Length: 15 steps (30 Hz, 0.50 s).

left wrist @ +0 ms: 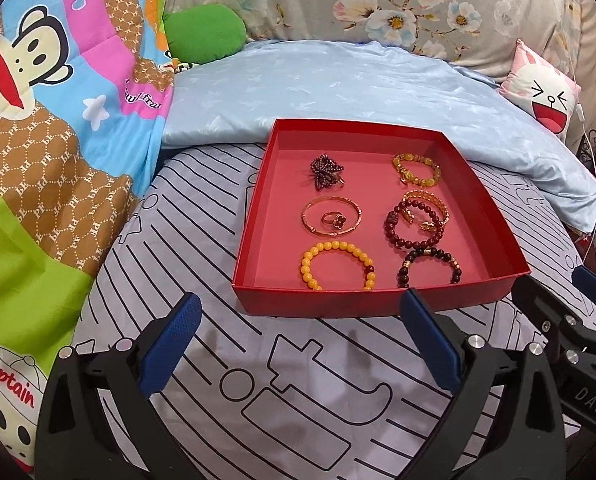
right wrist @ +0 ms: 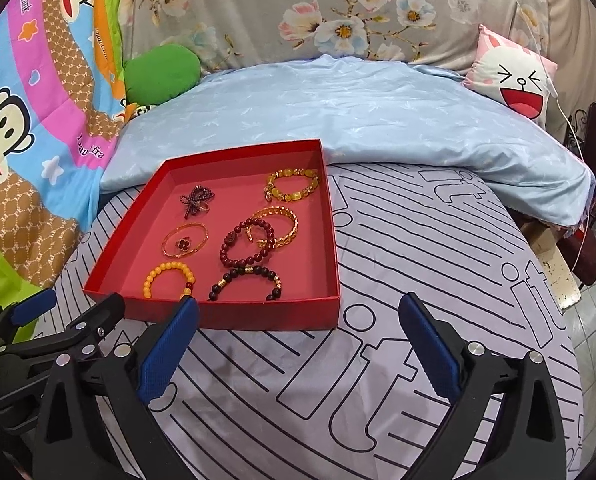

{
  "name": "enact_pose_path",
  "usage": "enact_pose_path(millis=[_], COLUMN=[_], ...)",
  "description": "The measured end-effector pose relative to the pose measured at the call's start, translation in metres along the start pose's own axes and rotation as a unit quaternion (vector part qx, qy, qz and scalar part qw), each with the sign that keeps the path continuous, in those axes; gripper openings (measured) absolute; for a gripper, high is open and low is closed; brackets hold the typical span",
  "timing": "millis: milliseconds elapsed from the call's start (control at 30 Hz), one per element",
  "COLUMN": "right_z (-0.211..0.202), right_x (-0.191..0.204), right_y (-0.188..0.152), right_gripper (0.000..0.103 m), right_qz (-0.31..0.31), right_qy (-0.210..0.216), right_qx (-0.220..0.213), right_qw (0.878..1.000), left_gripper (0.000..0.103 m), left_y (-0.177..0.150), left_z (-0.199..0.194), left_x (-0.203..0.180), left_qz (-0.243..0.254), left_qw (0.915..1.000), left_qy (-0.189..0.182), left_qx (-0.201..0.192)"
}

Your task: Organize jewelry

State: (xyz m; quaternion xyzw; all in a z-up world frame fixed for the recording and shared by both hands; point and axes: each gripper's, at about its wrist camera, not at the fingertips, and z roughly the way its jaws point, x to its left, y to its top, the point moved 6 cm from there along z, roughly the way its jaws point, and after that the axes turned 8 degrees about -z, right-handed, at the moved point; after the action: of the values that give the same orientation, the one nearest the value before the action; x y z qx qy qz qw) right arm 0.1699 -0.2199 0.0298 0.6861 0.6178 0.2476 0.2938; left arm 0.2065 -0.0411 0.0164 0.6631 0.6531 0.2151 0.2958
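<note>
A shallow red box point(left wrist: 338, 304) lies on the striped bed sheet. Inside it are a dark red beaded bow point(left wrist: 326, 172), a yellow stone bracelet point(left wrist: 426, 159), a gold bangle point(left wrist: 304, 214) with a flower ring point(left wrist: 331, 219) in its middle, a dark red bead bracelet point(left wrist: 392, 222) overlapping a gold cuff point(left wrist: 430, 196), a yellow bead bracelet point(left wrist: 330, 246) and a dark bead bracelet point(left wrist: 438, 252). My left gripper point(left wrist: 300, 304) hovers open just in front of the box's near wall. My right gripper point(right wrist: 300, 304) stands open beside it, at the box's point(right wrist: 258, 314) near right corner. Both hold nothing.
A folded pale blue quilt point(left wrist: 338, 88) lies behind the box. A cartoon monkey blanket point(left wrist: 58, 120) and a green cushion point(left wrist: 206, 32) are at the left. A pink rabbit pillow point(right wrist: 514, 72) sits at the back right. The bed edge and tiled floor point(right wrist: 594, 340) are at the right.
</note>
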Motion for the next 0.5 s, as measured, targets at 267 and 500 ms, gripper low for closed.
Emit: enact_pose_path(millis=[267,500], right_z=[-0.0017,-0.0021], right_x=[0.0007,0.0002], right_y=[0.0002,0.0004], right_gripper=[0.096,0.096], right_qz=[-0.006,-0.007], right_qy=[-0.011,-0.014], right_qx=[-0.006,-0.005], right_qw=[1.000,1.000], left_gripper=[0.095,0.095], left_y=[0.0004,0.0007], left_z=[0.0002,-0.0004], left_x=[0.0003,0.0004], left_qz=[0.002,0.004], left_qw=[1.0000,0.9999], left_qy=[0.006,0.010], left_qx=[0.000,-0.003])
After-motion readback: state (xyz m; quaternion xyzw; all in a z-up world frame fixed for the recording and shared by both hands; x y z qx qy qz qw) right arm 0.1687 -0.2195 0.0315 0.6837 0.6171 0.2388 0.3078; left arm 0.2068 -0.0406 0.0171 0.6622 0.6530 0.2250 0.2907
